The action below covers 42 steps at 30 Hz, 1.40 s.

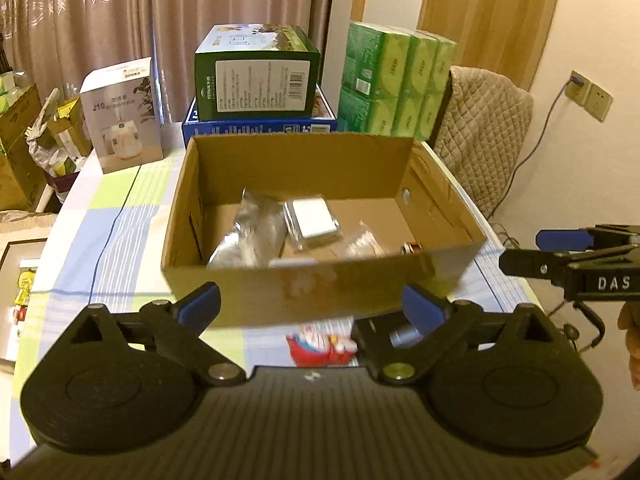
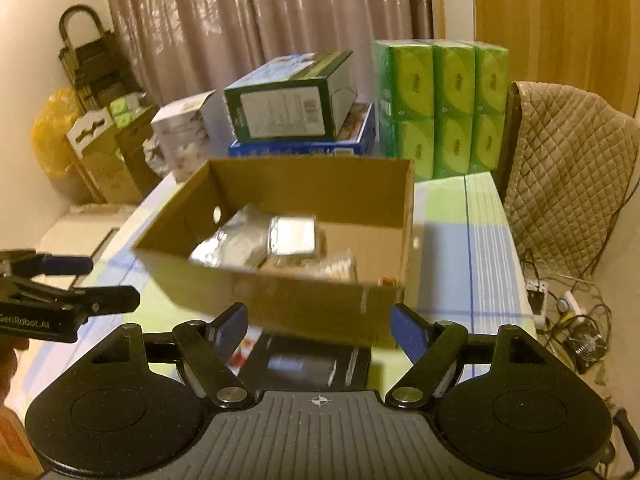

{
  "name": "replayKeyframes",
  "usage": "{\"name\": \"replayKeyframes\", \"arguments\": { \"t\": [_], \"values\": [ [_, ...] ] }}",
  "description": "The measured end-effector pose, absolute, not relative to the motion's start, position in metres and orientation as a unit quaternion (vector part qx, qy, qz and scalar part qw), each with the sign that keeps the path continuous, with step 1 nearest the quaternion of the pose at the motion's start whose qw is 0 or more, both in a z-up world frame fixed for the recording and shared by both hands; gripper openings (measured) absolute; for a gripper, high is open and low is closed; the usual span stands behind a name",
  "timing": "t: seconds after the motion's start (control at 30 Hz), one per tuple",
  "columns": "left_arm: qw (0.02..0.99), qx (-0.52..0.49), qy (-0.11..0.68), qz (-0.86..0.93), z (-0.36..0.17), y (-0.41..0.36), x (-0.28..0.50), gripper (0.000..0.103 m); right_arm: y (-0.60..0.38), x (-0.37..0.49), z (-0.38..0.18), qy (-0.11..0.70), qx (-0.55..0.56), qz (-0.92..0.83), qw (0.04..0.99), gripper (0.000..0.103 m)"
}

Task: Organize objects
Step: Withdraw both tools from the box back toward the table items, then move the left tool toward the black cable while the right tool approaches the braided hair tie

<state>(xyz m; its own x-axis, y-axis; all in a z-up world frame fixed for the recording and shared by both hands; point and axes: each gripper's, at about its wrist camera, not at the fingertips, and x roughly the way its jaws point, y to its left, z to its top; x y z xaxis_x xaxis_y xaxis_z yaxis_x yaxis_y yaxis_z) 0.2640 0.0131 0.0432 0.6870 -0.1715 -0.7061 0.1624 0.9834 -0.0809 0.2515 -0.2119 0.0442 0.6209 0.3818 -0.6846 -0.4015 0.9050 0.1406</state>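
An open cardboard box (image 1: pixel 304 288) (image 2: pixel 304 300) stands on the checked tablecloth and holds a silver foil bag (image 1: pixel 248 236) (image 2: pixel 236 244), a white packet in clear wrap (image 1: pixel 312 222) (image 2: pixel 292 234) and small clear bags (image 1: pixel 360 244). My left gripper (image 1: pixel 312 308) is open and empty just before the box's near wall. My right gripper (image 2: pixel 324 326) is open and empty near the same wall; it also shows at the right of the left wrist view (image 1: pixel 560 256). A red and white packet (image 1: pixel 320 346) and a black box (image 2: pixel 304 364) lie in front of the cardboard box.
Behind the cardboard box stand a green carton (image 1: pixel 256 76) on a blue carton (image 1: pixel 260 126), a white appliance box (image 1: pixel 120 116) and green tissue packs (image 1: pixel 400 80). A quilted chair (image 2: pixel 568 168) is at the right. Cables and a power strip (image 2: pixel 560 304) lie on the floor.
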Motion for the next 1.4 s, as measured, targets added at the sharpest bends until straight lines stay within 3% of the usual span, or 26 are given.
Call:
{"name": "replayKeyframes", "arguments": {
  "t": [0.17,0.6,1.4],
  "values": [
    [0.92,0.002,0.381,-0.086,0.043,0.009,0.225,0.102,-0.218,0.208,0.041,0.373,-0.01,0.22,0.901,0.075],
    [0.923,-0.006,0.379,-0.071,0.03,0.009,0.152,0.102,-0.256,0.132,0.02,0.376,0.011,0.199,0.905,0.075],
    [0.912,-0.018,0.403,-0.075,0.0,-0.002,0.124,0.102,-0.266,0.111,-0.002,0.407,0.031,0.184,0.894,0.075]
  ]
}}
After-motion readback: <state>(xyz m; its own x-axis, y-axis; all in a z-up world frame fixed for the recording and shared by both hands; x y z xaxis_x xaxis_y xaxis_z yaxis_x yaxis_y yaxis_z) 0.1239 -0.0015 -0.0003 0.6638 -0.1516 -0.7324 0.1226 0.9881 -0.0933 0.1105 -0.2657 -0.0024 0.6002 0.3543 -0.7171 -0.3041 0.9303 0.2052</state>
